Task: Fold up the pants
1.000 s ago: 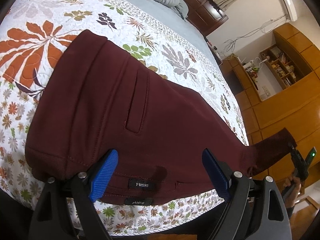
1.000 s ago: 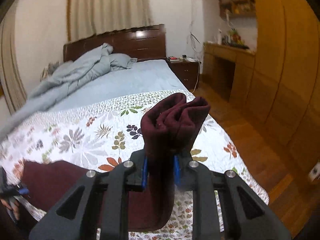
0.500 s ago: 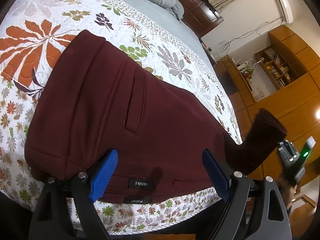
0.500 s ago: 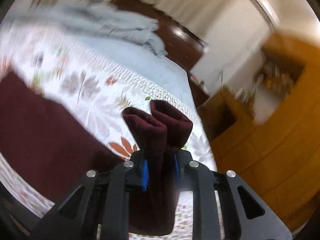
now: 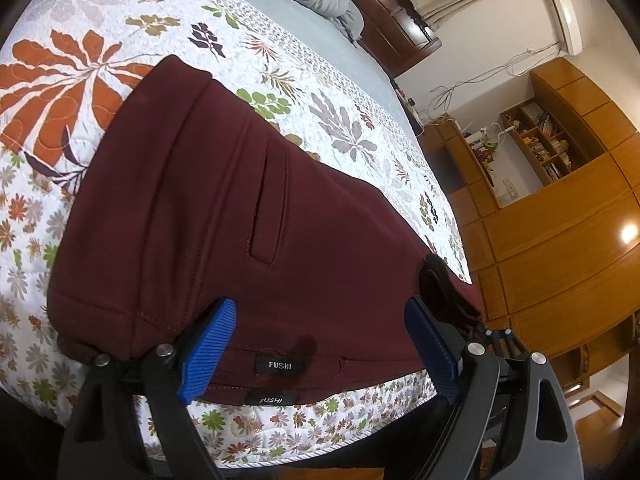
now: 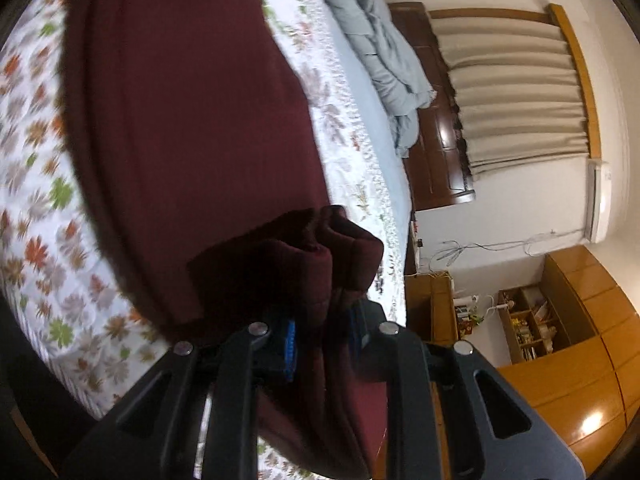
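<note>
Pants on bed, hems in right claw

left tool: black plastic frame with cutout slots, silver round screws at the finger joints, ribbed bright blue pads. right tool: same black frame, four silver screws, blue pads only partly visible.

Pants cuffs: your right claw hid the part pinched between its blue pads.
Pants lower edge: your left claw covered the waistband corners.
Quilt: its leaf print smeared with motion blur in your right wrist view.
Shelf items: too small for you to identify.
Second label: its first letter was half tucked under.
</note>
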Available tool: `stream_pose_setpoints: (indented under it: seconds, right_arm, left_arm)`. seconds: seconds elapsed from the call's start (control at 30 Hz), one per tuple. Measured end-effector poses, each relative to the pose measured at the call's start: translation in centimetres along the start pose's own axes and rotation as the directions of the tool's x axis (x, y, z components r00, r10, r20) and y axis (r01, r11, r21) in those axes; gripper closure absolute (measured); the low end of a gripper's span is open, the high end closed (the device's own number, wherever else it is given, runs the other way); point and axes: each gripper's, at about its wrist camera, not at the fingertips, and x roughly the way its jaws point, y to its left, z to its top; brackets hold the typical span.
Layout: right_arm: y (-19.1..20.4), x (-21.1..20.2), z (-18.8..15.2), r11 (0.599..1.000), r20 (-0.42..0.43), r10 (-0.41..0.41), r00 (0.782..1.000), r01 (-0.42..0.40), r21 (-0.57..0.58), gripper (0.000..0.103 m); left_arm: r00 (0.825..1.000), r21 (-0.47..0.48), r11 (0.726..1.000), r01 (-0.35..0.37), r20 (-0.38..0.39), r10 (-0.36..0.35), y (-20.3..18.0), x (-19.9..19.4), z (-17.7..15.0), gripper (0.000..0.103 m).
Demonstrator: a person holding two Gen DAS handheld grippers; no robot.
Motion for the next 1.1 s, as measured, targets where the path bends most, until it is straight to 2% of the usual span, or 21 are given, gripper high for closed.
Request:
stream_pose_setpoints:
  seconds: [0.27, 0.4, 0.47, 0.53, 0.57, 0.67, 0.7, 0.73, 0.77, 0.8, 0.87, 0.93, 0.97, 1.0, 1.07, 1.1]
  right_arm:
    - [0.6, 0.3, -0.2, 0.998, -0.015, 0.065, 0.998, -0.064, 0.022, 0.080]
    - [-1.1, -0.1, -0.3, 0.974, -0.017, 0.191, 0.981, -0.188, 0.123, 0.070]
    - [-3.2, -0.9, -0.8, 0.947, -0.002, 0.256, 0.967, -0.250, 0.199, 0.065]
    - [-5.7, -1.8, -1.4, 0.902, 0.023, 0.320, 0.947, -0.312, 0.300, 0.063]
    - [-7.2, -2.2, -2.0, 0.864, 0.045, 0.365, 0.930, -0.357, 0.356, 0.061]
    - [-10.8, -3.3, -3.7, 0.775, 0.110, 0.412, 0.904, -0.412, 0.479, 0.052]
    - [-11.5, -3.4, -4.1, 0.763, 0.117, 0.409, 0.905, -0.410, 0.499, 0.051]
    - [-11.6, -3.4, -4.2, 0.778, 0.102, 0.386, 0.917, -0.382, 0.499, 0.051]
    - [-11.4, -3.2, -4.0, 0.784, 0.094, 0.384, 0.918, -0.379, 0.492, 0.052]
    - [-11.2, -2.9, -3.6, 0.775, 0.100, 0.404, 0.909, -0.398, 0.491, 0.052]
    - [-10.6, -2.2, -2.4, 0.752, 0.114, 0.446, 0.888, -0.441, 0.490, 0.059]
    - [-10.8, -2.4, -2.2, 0.714, 0.152, 0.479, 0.865, -0.484, 0.506, 0.059]
    - [-11.9, -1.8, -2.6, 0.656, 0.182, 0.511, 0.840, -0.519, 0.548, 0.058]
    - [-12.5, -1.6, -3.3, 0.616, 0.195, 0.535, 0.822, -0.538, 0.575, 0.058]
    - [-14.4, 0.6, -4.9, 0.483, 0.231, 0.622, 0.748, -0.599, 0.639, 0.054]
    - [-15.9, 2.1, -5.6, 0.400, 0.264, 0.672, 0.692, -0.640, 0.657, 0.051]
  left_arm:
    - [1.000, -0.002, 1.000, 0.002, -0.001, -0.002, 0.0, 0.1, 0.0, 0.016]
    - [1.000, 0.000, 1.000, 0.003, -0.003, -0.003, 0.0, 0.1, 0.0, 0.016]
    - [1.000, -0.004, 1.000, 0.007, -0.005, -0.008, 0.0, 0.0, 0.0, 0.016]
    - [1.000, -0.009, 1.000, 0.012, -0.005, -0.013, 0.0, 0.0, 0.0, 0.016]
    - [1.000, -0.008, 1.000, 0.013, -0.005, -0.013, 0.0, 0.0, 0.0, 0.016]
    - [1.000, -0.004, 1.000, 0.010, -0.004, -0.010, -0.1, 0.0, -0.1, 0.016]
    - [1.000, -0.002, 1.000, 0.009, -0.004, -0.009, 0.0, 0.0, -0.1, 0.016]
    - [1.000, 0.003, 1.000, 0.006, -0.003, -0.006, -0.1, 0.1, -0.2, 0.016]
    - [1.000, 0.006, 1.000, 0.001, -0.003, -0.001, -0.1, 0.2, -0.2, 0.016]
    - [1.000, 0.004, 1.000, -0.003, -0.002, 0.003, -0.2, 0.2, -0.2, 0.016]
    - [1.000, 0.000, 1.000, -0.008, -0.005, 0.008, -0.3, 0.3, -0.2, 0.016]
    - [1.000, -0.005, 1.000, 0.001, -0.010, -0.001, -0.2, 0.1, -0.2, 0.016]
    - [1.000, -0.006, 1.000, 0.000, -0.012, 0.000, -0.2, 0.0, -0.2, 0.017]
    - [1.000, -0.007, 1.000, -0.009, -0.009, 0.009, -0.3, -0.2, -0.2, 0.017]
    - [0.999, 0.012, 0.999, -0.033, -0.004, 0.033, -1.9, -0.8, -0.3, 0.017]
    - [1.000, 0.024, 1.000, -0.014, -0.007, 0.014, -3.0, -0.9, -0.4, 0.017]
